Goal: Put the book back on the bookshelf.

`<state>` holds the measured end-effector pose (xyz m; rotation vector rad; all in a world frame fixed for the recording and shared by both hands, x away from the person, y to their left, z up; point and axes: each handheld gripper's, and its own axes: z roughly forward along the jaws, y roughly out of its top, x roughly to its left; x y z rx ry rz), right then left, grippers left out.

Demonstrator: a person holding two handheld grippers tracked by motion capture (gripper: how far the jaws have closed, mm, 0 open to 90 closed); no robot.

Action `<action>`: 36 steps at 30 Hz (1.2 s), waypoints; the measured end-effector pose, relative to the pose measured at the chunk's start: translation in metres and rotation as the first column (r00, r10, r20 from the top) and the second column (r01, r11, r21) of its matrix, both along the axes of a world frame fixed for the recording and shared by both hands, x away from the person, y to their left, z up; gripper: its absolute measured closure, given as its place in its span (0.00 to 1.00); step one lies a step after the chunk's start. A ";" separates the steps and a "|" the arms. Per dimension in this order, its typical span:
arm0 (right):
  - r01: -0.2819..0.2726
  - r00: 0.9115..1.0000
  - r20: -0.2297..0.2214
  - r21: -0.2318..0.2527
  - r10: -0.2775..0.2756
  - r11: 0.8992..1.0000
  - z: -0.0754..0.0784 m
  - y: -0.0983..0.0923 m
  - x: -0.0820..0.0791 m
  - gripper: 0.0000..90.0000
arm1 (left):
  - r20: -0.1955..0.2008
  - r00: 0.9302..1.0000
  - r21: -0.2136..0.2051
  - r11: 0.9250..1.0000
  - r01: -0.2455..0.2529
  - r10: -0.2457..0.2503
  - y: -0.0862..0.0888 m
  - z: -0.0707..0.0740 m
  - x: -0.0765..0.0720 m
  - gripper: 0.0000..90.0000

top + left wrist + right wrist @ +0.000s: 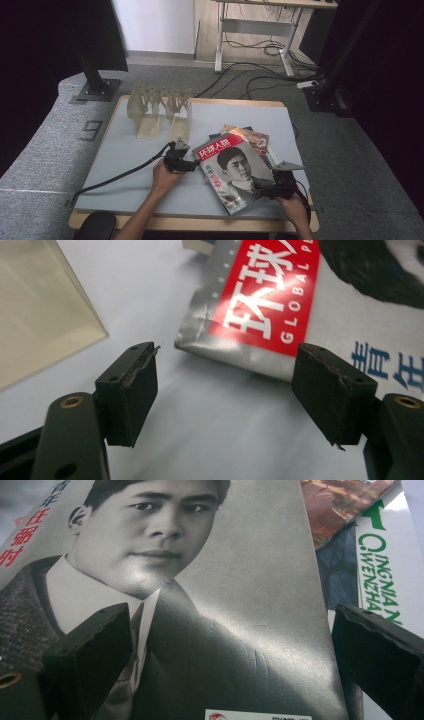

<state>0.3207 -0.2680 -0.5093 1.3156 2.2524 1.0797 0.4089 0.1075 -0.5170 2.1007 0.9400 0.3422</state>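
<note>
The magazine is lying atop a stack at the counter's near right; thin, floppy, glossy, it is wanting an edge pinch. Left gripper and right gripper fingers are gaping wide, empty

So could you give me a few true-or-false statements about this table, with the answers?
1. The top magazine has a red title block. True.
2. It lies alone on the table. False: other magazines lie under it.
3. The left gripper is clamped on the magazine. False: its fingers stand open, with the magazine's corner just ahead.
4. A pale rack stands at the table's far side. True.
5. The right gripper is shut. False: it is open over the cover.
</note>
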 end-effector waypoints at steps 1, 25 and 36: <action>0.001 1.000 0.000 0.000 -0.001 1.000 0.000 0.000 -0.001 0.04 | -0.003 1.000 -0.004 1.000 -0.001 0.001 0.001 0.001 0.001 0.29; 0.004 1.000 -0.010 -0.007 -0.004 1.000 0.001 0.001 -0.004 0.04 | -0.069 0.998 0.037 0.999 0.011 -0.008 -0.006 -0.006 0.004 0.29; 0.036 0.999 -0.019 -0.017 -0.036 0.999 0.001 0.002 -0.010 0.01 | -0.092 0.995 0.034 0.999 -0.022 0.025 -0.021 0.002 0.033 0.31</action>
